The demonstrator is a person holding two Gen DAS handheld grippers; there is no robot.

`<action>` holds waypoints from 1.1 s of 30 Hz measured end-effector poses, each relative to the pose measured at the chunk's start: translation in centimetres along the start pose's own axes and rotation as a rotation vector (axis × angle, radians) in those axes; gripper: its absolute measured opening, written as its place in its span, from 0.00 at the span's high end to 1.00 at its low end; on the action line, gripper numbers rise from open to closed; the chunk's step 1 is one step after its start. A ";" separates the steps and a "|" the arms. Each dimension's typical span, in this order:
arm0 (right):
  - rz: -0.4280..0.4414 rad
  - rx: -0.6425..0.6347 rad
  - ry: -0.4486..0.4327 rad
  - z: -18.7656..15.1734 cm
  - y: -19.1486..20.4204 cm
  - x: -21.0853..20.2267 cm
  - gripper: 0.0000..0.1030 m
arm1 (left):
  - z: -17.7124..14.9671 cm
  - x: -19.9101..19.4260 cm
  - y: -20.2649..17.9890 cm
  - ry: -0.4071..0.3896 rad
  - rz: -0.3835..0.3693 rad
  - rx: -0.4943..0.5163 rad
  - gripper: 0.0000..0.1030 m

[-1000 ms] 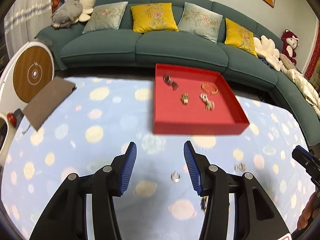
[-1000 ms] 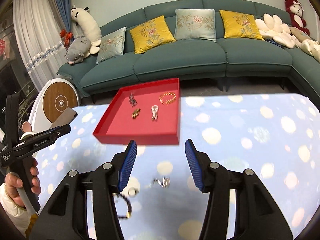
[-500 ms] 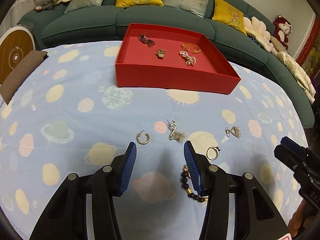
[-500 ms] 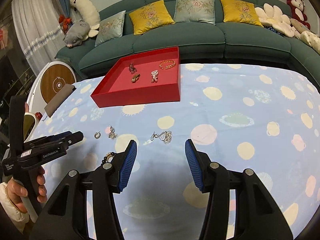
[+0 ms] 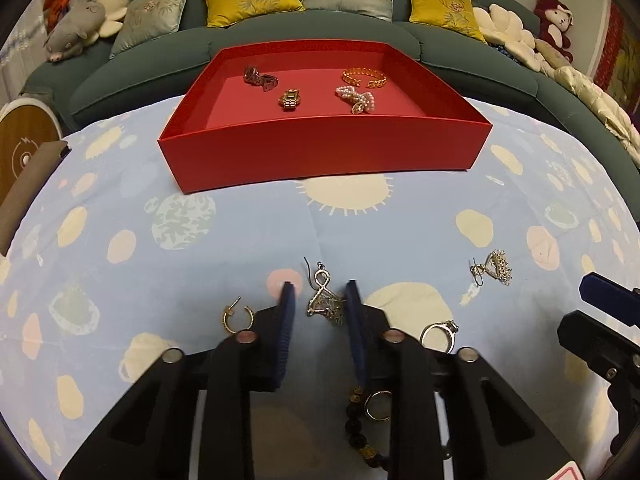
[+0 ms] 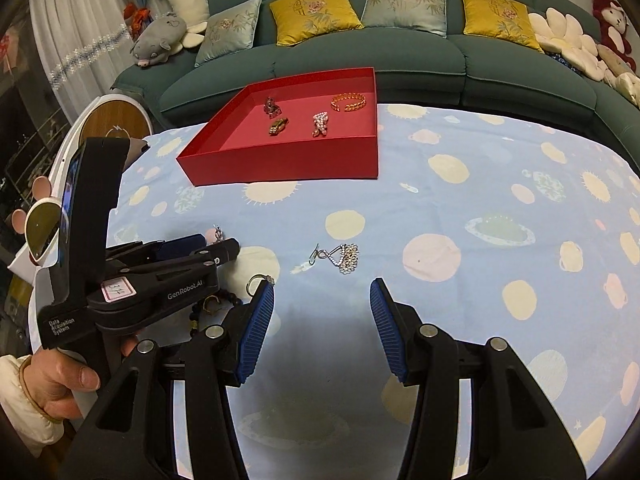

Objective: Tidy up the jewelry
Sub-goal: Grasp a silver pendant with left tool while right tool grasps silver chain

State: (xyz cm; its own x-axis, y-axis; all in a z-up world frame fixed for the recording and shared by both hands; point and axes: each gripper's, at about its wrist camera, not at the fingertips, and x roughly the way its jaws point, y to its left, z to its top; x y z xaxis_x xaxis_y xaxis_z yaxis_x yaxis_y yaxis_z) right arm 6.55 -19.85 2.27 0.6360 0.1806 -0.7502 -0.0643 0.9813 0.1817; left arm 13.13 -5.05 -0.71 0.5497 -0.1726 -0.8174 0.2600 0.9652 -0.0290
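Note:
A red tray point(image 5: 324, 152) at the table's far side holds a gold bangle point(image 5: 364, 77), a pearl piece point(image 5: 356, 98), a gold watch point(image 5: 289, 99) and a silver piece point(image 5: 260, 77). My left gripper point(image 5: 320, 292) is low over the cloth, jaws narrowed around a silver dangle earring point(image 5: 324, 296) without clamping it. A gold hoop point(image 5: 237, 316), a silver ring point(image 5: 438, 334), a dark bead bracelet point(image 5: 360, 432) and a crystal earring point(image 5: 494, 268) lie nearby. My right gripper point(image 6: 322, 300) is open and empty, just short of the crystal earring point(image 6: 340, 256).
The table wears a blue planet-print cloth point(image 6: 480, 208). The red tray point(image 6: 288, 148) also shows in the right wrist view. A green sofa point(image 6: 400, 52) with cushions runs behind. The left gripper body point(image 6: 152, 280) and hand sit left of my right gripper.
My left gripper dropped toward the cloth and narrowed its jaws around the silver dangle earring. My right gripper lowered and came closer to the crystal earring, staying open.

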 end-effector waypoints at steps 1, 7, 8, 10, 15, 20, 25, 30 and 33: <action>-0.003 0.000 0.004 0.1 -0.1 0.2 0.53 | 0.0 0.0 0.1 0.001 -0.007 -0.005 0.87; -0.017 0.015 0.034 0.5 -0.5 2.7 0.53 | 0.3 -0.6 0.4 -0.015 -0.015 -0.021 0.94; -0.018 0.014 0.036 0.5 -0.5 3.2 0.53 | 0.3 -0.7 0.4 -0.018 -0.015 -0.020 0.94; -0.025 0.006 0.035 0.7 -0.2 3.8 0.53 | 0.3 -0.7 0.4 -0.016 -0.018 -0.020 0.94; -0.027 0.002 0.035 1.4 0.4 5.3 0.53 | 0.2 -0.6 0.6 -0.011 -0.023 -0.026 0.94; -0.047 -0.016 0.045 1.4 1.1 7.0 0.53 | 0.1 -0.6 0.7 -0.010 -0.030 -0.029 0.94; -0.089 -0.040 0.034 1.4 0.9 7.1 0.69 | 0.1 -0.6 0.8 -0.011 -0.031 -0.028 0.94; -0.094 -0.019 0.036 1.6 -0.2 7.0 0.86 | 0.1 -0.7 0.8 -0.011 -0.031 -0.029 0.94; -0.100 -0.030 0.034 1.5 -0.1 6.8 0.87 | 0.3 -1.1 1.0 -0.019 -0.032 -0.036 0.94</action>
State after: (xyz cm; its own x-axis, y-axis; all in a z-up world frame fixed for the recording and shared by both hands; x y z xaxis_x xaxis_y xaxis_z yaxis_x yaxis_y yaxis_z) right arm 12.05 -18.81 -1.93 0.6139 0.0835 -0.7849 -0.0250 0.9959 0.0864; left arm 13.02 -3.91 0.34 0.5565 -0.2068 -0.8047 0.2494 0.9654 -0.0757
